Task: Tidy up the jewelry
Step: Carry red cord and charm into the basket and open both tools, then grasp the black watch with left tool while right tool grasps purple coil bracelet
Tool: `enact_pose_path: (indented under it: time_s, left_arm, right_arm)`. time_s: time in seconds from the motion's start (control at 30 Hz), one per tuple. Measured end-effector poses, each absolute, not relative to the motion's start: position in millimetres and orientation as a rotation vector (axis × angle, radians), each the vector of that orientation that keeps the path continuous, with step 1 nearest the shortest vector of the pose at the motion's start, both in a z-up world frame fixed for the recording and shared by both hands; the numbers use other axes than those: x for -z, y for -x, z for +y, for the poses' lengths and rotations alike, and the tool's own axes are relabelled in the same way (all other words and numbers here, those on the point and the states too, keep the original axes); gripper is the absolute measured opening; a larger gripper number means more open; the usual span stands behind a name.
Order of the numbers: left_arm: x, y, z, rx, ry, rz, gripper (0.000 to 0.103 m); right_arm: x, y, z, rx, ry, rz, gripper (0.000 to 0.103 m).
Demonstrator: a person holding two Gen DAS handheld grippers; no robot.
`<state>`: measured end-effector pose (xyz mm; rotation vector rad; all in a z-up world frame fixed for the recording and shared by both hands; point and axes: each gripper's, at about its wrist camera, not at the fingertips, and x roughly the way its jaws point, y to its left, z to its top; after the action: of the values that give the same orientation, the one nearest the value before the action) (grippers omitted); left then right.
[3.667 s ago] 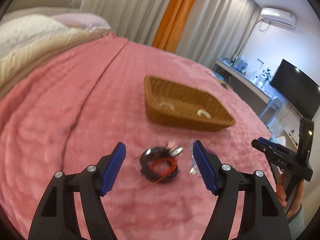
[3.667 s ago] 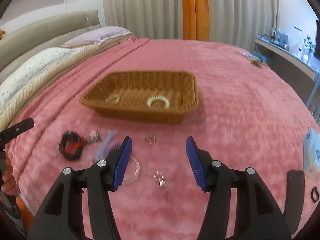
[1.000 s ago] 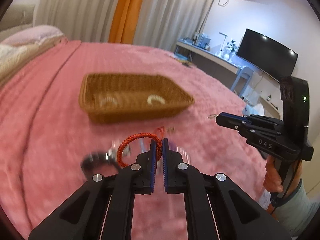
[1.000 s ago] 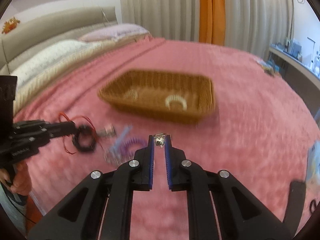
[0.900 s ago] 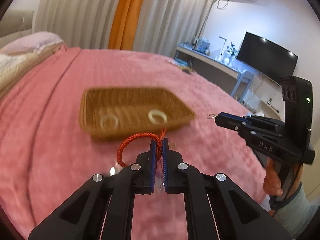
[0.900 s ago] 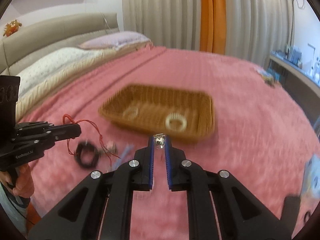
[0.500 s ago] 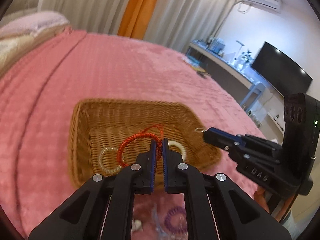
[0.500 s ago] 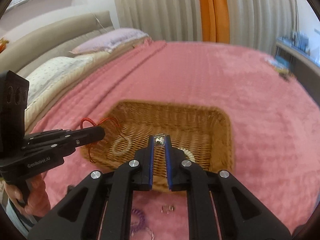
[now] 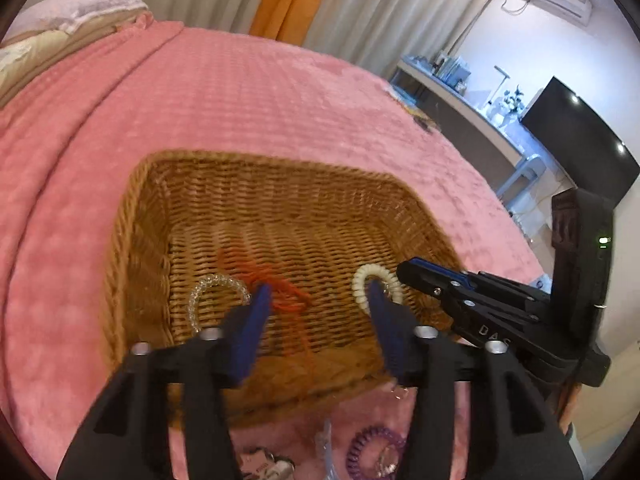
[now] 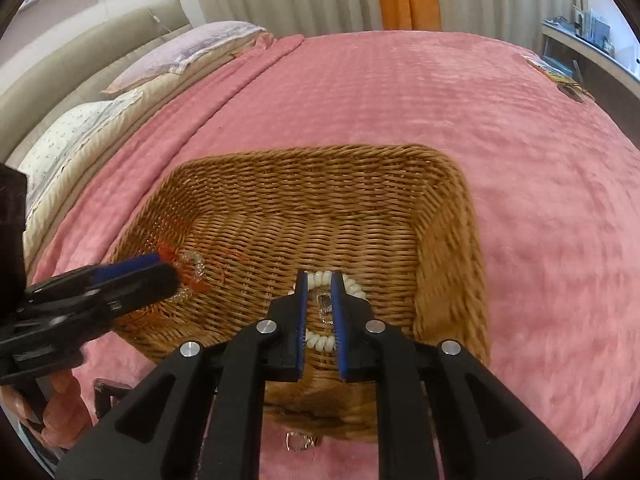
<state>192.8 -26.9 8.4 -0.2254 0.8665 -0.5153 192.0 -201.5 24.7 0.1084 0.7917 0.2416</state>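
Grippers operate above the wicker basket [image 9: 136,216], which rests on the pink bedspread [image 9: 240,92].

Left gripper [image 9: 316,300]: fingers spread wide, nothing between them. The red cord bracelet [image 9: 276,280] appears blurred between and beyond the tips, over the basket floor beside a clear coil band [image 9: 208,288]; whether it has landed cannot be told.

Right gripper [image 10: 320,312]: fingers parted by a narrow gap. A small clear-and-metal trinket [image 10: 325,305] sits in that gap, over the white bead bracelet [image 10: 320,342] on the basket floor. Whether the pads touch the trinket cannot be told.

Outside the basket, on the bedspread near its front wall: a purple coil band [image 9: 370,450], a silver charm [image 9: 266,466] and a small ring piece [image 10: 300,440].

Handling judgement:
- All items are probably very light; none should load the grip.
- The cord bracelet is limp and will drape and snag on wicker. Take hold across the braided loop, not the loose thread ends.
- Coil bands are springy and compress; pinch across one side of the ring.
- The trinket and ring piece are hard, tiny and likely slippery. Close the pads squarely over the middle of the body, pressing slightly into the soft bedspread.
- The bead bracelet is jointed; grip across a single run of beads.
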Motion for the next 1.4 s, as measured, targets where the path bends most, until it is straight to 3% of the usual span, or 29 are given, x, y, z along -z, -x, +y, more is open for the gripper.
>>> enact_pose_path:
  time_s: [0.13, 0.2, 0.33, 0.5, 0.6, 1.27, 1.4]
  left_arm:
    - [-28.6, -173.0, -16.9, 0.543, 0.23, 0.826, 0.055]
    - [-40.3, -159.3, -10.2, 0.557, 0.244, 0.803, 0.062]
    - [-66.0, -122.0, 6.5, 0.557, 0.247, 0.729, 0.065]
    - [-83.3, -75.7, 34.1, 0.512, 0.267, 0.645, 0.08]
    - [-79.8, -49.0, 52.4, 0.443, 0.263, 0.62, 0.083]
    - [27.9, -43.3, 73.7, 0.249, 0.213, 0.78, 0.081]
    - [35.0, -45.5, 71.0, 0.262, 0.213, 0.801, 0.074]
  right_arm:
    - [-39.0, -171.3, -203.2, -0.239, -0.113, 0.755, 0.035]
    - [-48.0, -157.0, -204.4, -0.247, -0.121, 0.73, 0.048]
    - [-65.8, -123.3, -201.6, -0.267, -0.107, 0.688, 0.048]
    - [-72.9, -81.3, -193.5, -0.293, -0.099, 0.65, 0.048]
    - [-65.9, -62.5, -184.4, -0.287, -0.073, 0.641, 0.048]
    - [21.1, -66.2, -167.9, -0.286, -0.087, 0.77, 0.047]
    - [25.6, -68.7, -158.5, -0.284, -0.046, 0.783, 0.038]
